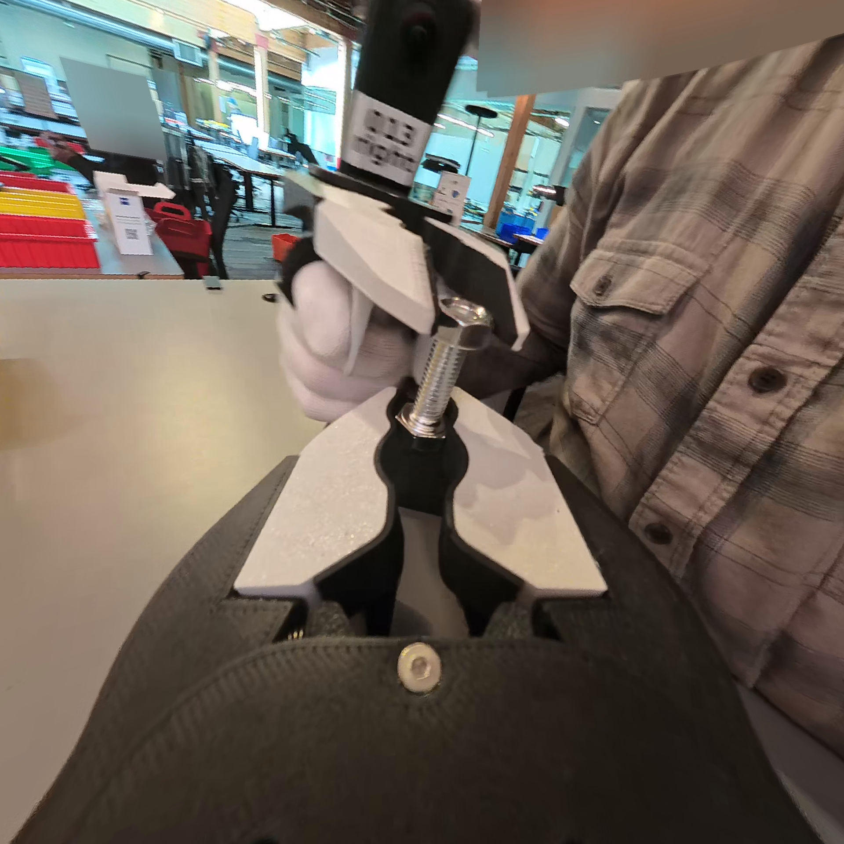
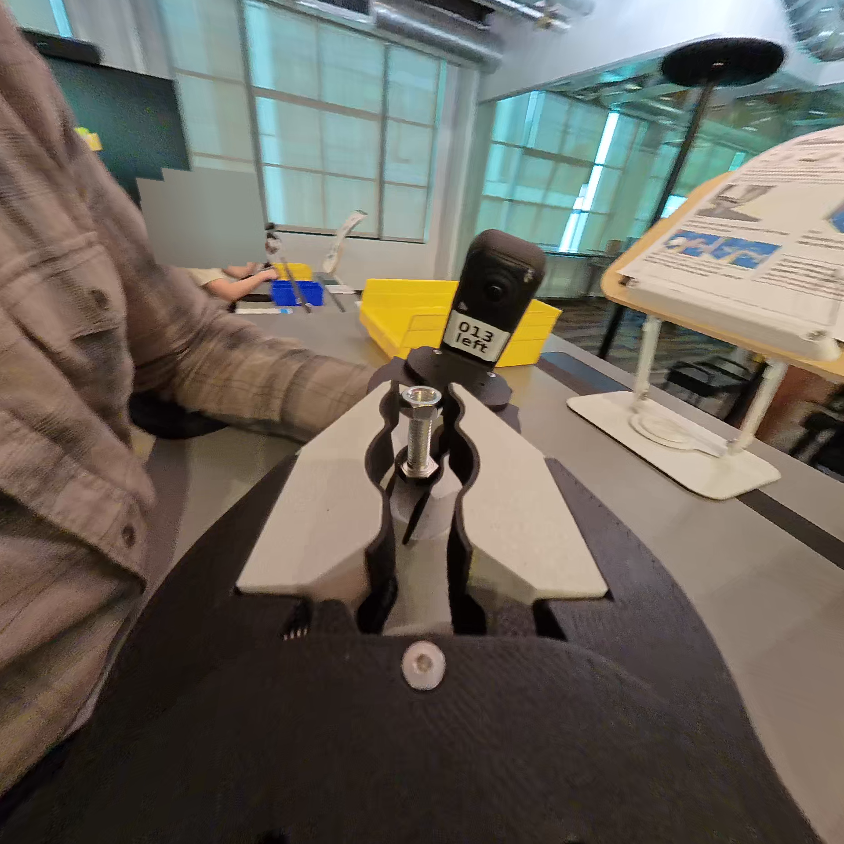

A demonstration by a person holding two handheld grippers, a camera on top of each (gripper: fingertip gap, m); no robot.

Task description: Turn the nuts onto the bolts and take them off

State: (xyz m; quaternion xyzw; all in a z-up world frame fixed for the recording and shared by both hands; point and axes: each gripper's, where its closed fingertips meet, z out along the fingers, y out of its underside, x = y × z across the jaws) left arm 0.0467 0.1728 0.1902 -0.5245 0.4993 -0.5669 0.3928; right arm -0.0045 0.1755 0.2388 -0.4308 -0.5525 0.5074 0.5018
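The nut [image 1: 422, 427] seems to sit on only the last threads, so I'd worry it cross-threads, or drops to the table [image 1: 137, 411] if either wrist tilts off the bolt's line; smooth hex flats could also slip in the grip. Nearest in the left wrist view, the left gripper [image 1: 424, 402] has its fingers clenched on the nut, just behind their tips. The bolt [image 1: 438, 365] rises from it, clear of the table. Farther off, the right gripper [image 2: 424, 392], held in a white-gloved hand [image 1: 329, 338], has its fingers clamped on the bolt's head.
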